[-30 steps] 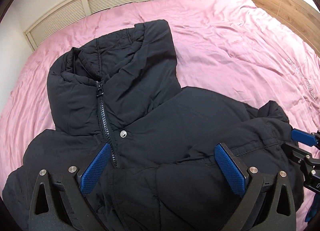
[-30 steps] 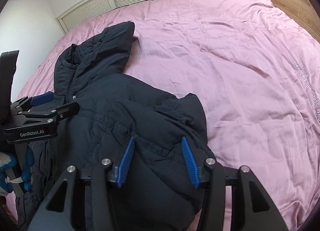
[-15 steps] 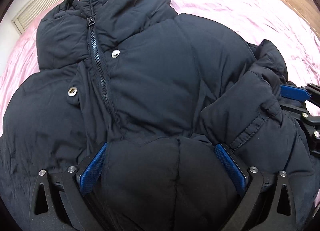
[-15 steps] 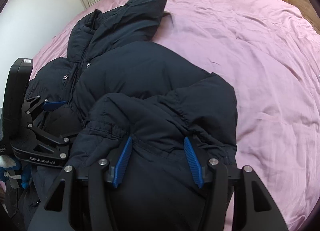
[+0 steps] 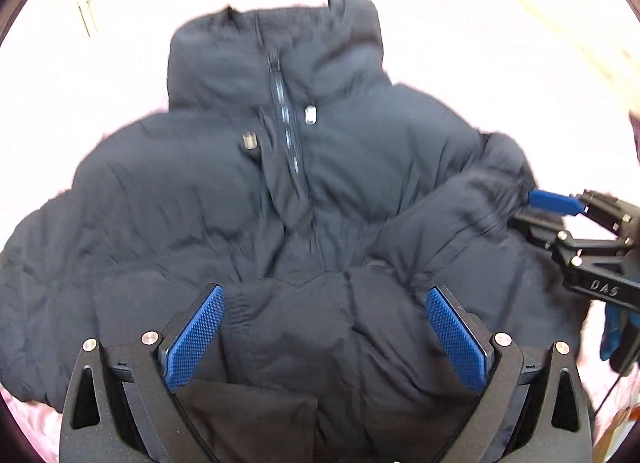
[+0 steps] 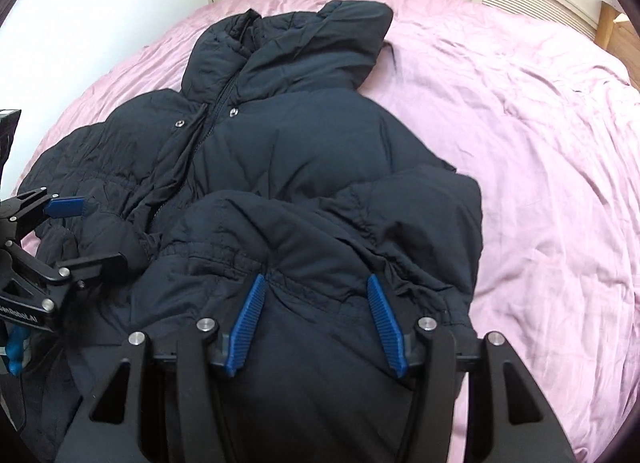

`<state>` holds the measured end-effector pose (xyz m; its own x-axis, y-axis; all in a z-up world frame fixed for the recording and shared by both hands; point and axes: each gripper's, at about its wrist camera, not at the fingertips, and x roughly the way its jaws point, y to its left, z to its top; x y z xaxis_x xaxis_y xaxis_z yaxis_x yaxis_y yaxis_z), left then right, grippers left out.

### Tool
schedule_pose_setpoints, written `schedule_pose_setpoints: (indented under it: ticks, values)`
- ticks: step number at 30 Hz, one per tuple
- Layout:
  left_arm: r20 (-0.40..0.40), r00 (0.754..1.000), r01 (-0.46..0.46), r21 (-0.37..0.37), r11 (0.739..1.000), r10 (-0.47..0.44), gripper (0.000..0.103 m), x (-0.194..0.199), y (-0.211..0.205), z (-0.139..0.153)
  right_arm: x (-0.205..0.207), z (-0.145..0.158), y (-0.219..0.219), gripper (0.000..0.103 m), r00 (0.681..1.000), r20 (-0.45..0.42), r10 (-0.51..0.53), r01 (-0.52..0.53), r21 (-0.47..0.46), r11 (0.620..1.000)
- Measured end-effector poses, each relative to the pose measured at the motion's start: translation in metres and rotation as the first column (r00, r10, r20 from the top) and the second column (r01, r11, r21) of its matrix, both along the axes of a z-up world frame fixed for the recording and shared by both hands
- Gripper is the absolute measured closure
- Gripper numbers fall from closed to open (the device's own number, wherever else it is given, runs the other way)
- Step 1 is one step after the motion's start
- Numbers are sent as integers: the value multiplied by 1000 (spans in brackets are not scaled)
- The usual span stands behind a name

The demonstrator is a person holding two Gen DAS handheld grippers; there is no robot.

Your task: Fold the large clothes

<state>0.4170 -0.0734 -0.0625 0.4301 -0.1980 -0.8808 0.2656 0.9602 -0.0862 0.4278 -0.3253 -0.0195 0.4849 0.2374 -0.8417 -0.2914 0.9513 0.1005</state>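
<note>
So the puffy black zip-up jacket (image 6: pixel 304 167) lies on the pink bedsheet (image 6: pixel 540 143), its long axis running from both grippers toward the collar at 12 o'clock. Both the left gripper (image 5: pixel 324 337) and right gripper (image 6: pixel 316 319) look spread around bunched hem fabric, about equally near; whether they're actually pinching it, can't tell.

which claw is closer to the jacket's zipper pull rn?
Left. The left claw sits on the jacket front roughly in line below the zipper pull. The right claw is off to the jacket's right edge, over the folded-in sleeve.
</note>
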Motion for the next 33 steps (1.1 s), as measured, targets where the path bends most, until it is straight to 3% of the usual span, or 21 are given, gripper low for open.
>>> schedule_pose_setpoints:
  ticks: [3,6,10,13,17,23,27,29,33]
  values:
    - [27,999,34,-34,999,-33,3,3,-15,24,-8,18,-11,50,999,35,-26,25,8,1000]
    - [21,996,83,-65,994,-82,3,-11,-27,28,-19,28,-22,49,998,41,-52,50,27,998]
    - [-72,990,121,-28,992,-122,3,-14,-55,-13,-23,12,-25,47,999,-10,-45,45,-5,999]
    - [-127,987,96,6,995,-95,3,-12,-69,-50,-20,-13,-26,47,996,-55,-70,68,-23,997]
    - [-157,987,39,29,999,-34,2,-9,-73,-69,-15,-36,-30,43,990,-92,-109,107,-18,994]
    - [-180,983,-29,16,999,31,2,-23,-64,-64,-9,-42,-22,41,988,-111,-107,101,-56,993]
    - [-120,992,-50,-50,998,43,2,-43,-35,-36,-12,-28,-19,41,988,-98,-118,110,-88,990]
    - [-92,995,-41,-38,998,37,2,-51,-27,-29,-20,-14,-17,41,990,-58,-126,121,-82,989]
    - [-124,992,-7,-8,1000,6,2,-59,-22,-41,-39,2,-15,41,987,-17,-158,157,-48,986]
